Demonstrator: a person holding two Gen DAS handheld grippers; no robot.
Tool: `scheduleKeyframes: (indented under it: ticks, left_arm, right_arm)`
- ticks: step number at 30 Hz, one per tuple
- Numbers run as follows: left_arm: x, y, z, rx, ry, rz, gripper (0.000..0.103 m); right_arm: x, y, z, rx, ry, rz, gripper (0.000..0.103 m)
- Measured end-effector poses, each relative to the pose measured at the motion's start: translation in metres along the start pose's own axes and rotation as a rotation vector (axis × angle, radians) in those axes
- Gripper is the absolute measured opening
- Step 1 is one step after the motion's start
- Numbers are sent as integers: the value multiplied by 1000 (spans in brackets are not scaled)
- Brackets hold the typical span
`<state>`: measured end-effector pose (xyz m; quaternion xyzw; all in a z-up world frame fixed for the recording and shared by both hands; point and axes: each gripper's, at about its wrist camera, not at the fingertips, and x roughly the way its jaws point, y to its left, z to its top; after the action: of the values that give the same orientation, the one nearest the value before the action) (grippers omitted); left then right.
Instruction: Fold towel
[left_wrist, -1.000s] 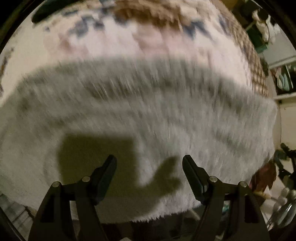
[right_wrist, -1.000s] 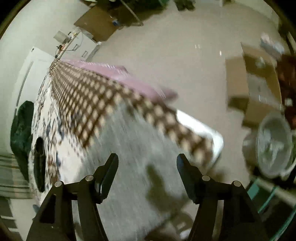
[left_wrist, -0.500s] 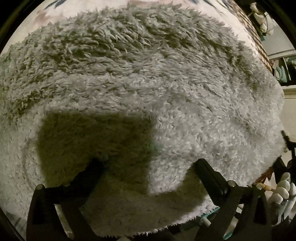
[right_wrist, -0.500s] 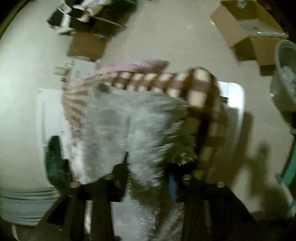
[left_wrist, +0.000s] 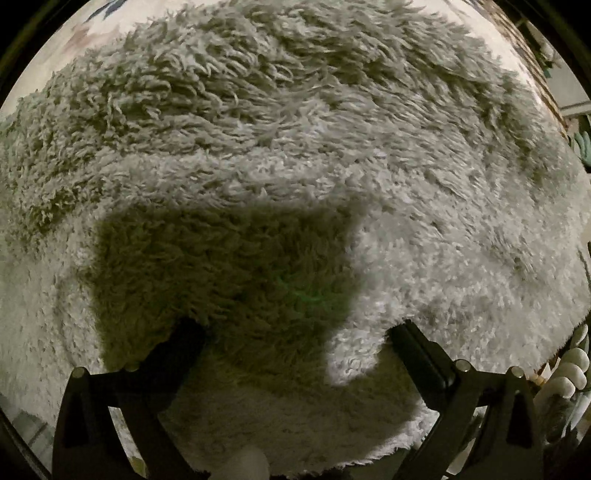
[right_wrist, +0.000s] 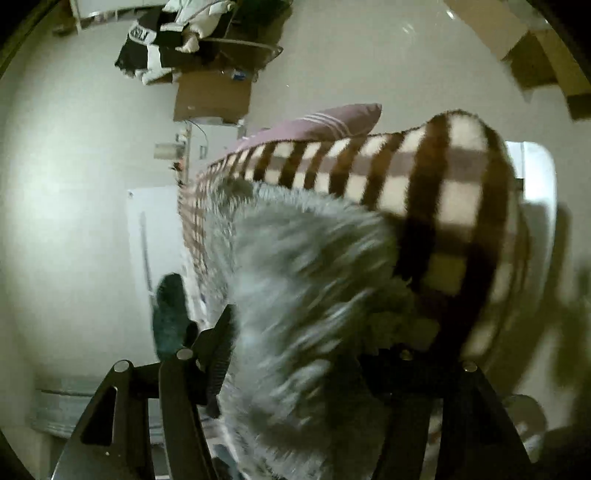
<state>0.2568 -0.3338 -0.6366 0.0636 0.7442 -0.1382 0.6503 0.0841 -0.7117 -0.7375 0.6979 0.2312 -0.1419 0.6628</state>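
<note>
A shaggy grey towel (left_wrist: 295, 166) fills nearly the whole left wrist view, lying flat on a bed. My left gripper (left_wrist: 297, 328) is open and pressed down into it, both fingertips sunk in the pile near its close edge. In the right wrist view a blurred bunch of the same towel (right_wrist: 306, 277) rises between the fingers of my right gripper (right_wrist: 295, 343). Its jaws stand wide apart. The left finger (right_wrist: 221, 339) shows, while the towel hides the right one.
A brown-and-cream checked blanket (right_wrist: 461, 177) covers the bed's corner beside the towel, with a pink pillow (right_wrist: 325, 118) behind it. On the floor beyond are a cardboard box (right_wrist: 214, 96) and a heap of clothes (right_wrist: 166, 37). A dark green cloth (right_wrist: 170, 314) lies at the left.
My left gripper dropped onto the towel and pushed deeper into its pile. My right gripper came down over the towel's corner, narrowed half a second ago, and now stands wide again.
</note>
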Motion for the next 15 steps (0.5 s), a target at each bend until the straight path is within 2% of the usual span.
scheduleKeyframes:
  ticks: [2,4,5,6,8,11,15]
  left_arm:
    - [3,-6,9,-9,21,-3,103]
    - [-1,-3,13,-51,10,-48,103]
    - [-3,0,14,-69,1,-71,103]
    - [-6,2,14,-88,-11,-99,103]
    - [-12,7,12,-108,-26,-133,103]
    - [-26,16,7,-137,-50,-150,103]
    - [-52,40,-4,-171,-95,-186,103]
  right_arm:
    - [7,-2,4,-2,2,9,64]
    - [12,3,3,-28,3,-31,62]
    - [11,6,2,-38,-2,-58,52]
    - [10,13,-1,-72,-13,-125,31]
    - [2,23,-6,-106,-46,-182,28]
    - [-16,43,-20,-134,-98,-191,24]
    - [-28,95,-52,-239,-134,-191,22]
